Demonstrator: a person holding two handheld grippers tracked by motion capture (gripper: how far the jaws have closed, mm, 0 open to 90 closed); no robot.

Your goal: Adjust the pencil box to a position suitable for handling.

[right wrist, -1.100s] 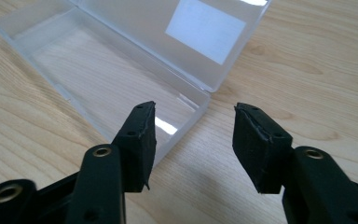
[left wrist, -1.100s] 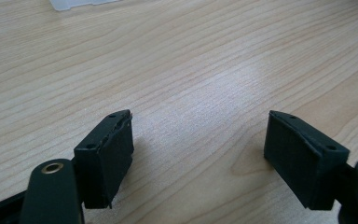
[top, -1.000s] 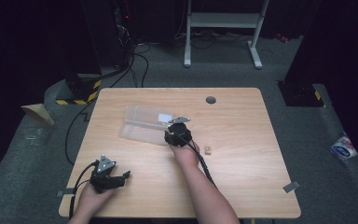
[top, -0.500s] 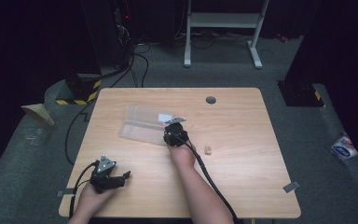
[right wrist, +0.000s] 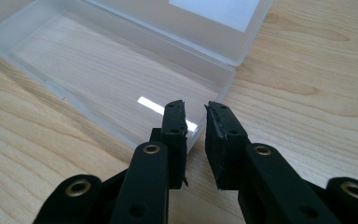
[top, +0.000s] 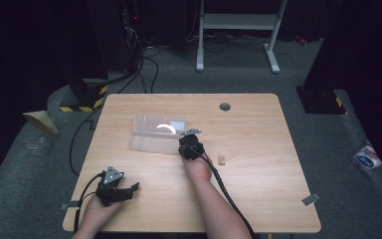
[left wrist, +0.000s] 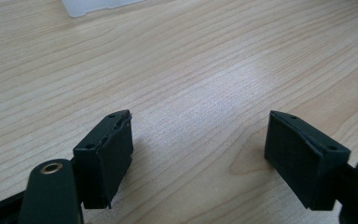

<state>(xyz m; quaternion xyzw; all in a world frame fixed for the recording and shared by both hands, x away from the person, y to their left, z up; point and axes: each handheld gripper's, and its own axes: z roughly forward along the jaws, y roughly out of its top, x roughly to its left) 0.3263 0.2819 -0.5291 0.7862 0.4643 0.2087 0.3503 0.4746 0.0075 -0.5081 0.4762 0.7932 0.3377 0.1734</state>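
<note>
A clear plastic box (top: 159, 133) lies open and empty on the wooden table (top: 258, 129), its lid (right wrist: 219, 7) bearing a white label. My right gripper (top: 186, 141) points at the box's near right corner. In the right gripper view its jaws (right wrist: 196, 116) have just been closing and stand almost together, with a narrow gap and nothing between them. My left gripper (top: 131, 191) rests low at the front left of the table. Its jaws (left wrist: 198, 154) are wide open over bare wood.
A small wooden block (top: 222, 160) lies just right of my right hand. A dark round grommet (top: 225, 106) sits near the table's far edge. One corner of the box (left wrist: 93, 5) shows at the top of the left gripper view. Cables trail off the front edge.
The right hand has shifted only slightly beside the box's corner. The left hand and its gripper have stayed where they were.
</note>
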